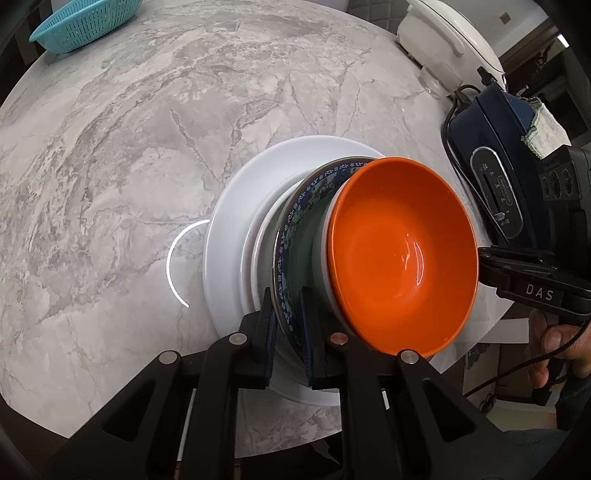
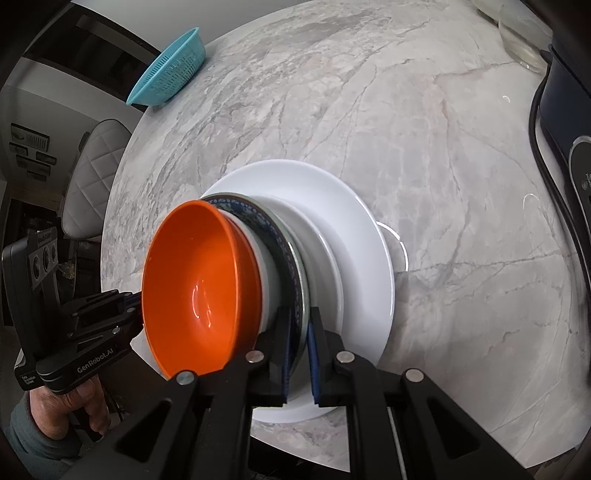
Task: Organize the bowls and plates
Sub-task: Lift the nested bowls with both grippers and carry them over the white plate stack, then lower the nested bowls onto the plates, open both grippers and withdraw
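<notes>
The left tongs (image 1: 289,325) are shown closed on the near rim of the blue-patterned plate (image 1: 291,221), one pad (image 1: 269,332) outside the rim and the other inside it. The right tongs (image 2: 298,350) are closed on the same rim at the opposite side of the plate — so the plate is carried between both hands, neither nearer than the other. The orange bowl (image 1: 402,254) is seen seated in the plate, with a white bowl (image 2: 255,240) apparently nested under it; only a pale band of the latter is visible. Directly beneath the carried plate lies the large white plate (image 1: 229,236), resting on the marble table (image 1: 110,147). The relation governing the next move is vertical: the patterned plate is held over the well of the white plate and is judged to need lowering straight down, kept level, before either grip is released.

Whether the patterned plate already touches the white plate cannot be determined — the contact line is hidden by the bowls and by the tongs. Each tool appears in the other's view only as a black body at the frame edge, gripped by a hand (image 2: 70,402). Further out, a teal colander (image 1: 85,22) stands at the far table edge, and a dark blue appliance (image 1: 495,162) and a white rice cooker (image 1: 443,37) are cut off at the right.
</notes>
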`<state>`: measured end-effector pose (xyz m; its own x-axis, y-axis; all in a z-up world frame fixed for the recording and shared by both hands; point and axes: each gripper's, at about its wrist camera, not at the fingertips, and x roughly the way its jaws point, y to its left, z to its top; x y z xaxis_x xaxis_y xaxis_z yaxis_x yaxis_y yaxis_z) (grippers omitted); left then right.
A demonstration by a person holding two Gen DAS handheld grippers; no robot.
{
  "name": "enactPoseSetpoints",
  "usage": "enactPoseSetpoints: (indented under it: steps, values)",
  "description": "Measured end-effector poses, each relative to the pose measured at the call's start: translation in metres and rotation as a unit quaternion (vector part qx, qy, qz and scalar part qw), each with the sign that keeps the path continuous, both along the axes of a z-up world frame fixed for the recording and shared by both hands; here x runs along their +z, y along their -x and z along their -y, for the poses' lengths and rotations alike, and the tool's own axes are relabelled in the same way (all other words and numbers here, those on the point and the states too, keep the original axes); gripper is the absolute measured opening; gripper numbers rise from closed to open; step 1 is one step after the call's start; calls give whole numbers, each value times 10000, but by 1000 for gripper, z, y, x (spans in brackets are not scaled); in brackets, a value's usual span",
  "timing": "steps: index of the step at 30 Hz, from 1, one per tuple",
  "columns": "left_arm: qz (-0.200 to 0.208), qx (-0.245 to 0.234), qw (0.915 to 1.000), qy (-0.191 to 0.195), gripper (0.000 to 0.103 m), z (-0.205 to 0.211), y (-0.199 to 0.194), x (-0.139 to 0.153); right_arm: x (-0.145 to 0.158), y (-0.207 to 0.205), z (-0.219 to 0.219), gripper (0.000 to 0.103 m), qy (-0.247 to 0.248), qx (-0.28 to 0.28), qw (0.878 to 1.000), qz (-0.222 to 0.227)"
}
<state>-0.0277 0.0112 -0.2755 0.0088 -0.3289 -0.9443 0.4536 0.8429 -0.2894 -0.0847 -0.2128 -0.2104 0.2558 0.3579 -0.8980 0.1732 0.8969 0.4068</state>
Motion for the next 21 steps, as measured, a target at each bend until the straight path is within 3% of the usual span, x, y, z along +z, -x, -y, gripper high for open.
enactPoseSetpoints:
  steps: [11,13,15,18,21]
  values:
    - [108,224,9997,35,14,-6,6,6,1,3,-1,15,94,22,9999,125]
    - [184,302,9994,4,24,-10,9,11,2,5,0,19,124,9,9998,154]
    - [275,428,9986,-161,54,-18,11,16,4,8,2,23,156,4,9997,196]
    - [364,681,9969,-128,72,-40,17,31,12,14,5,26,191,15,9994,305]
    - [634,1010,9926,-236,84,-62,25,52,25,23,11,51,291,-66,9986,444]
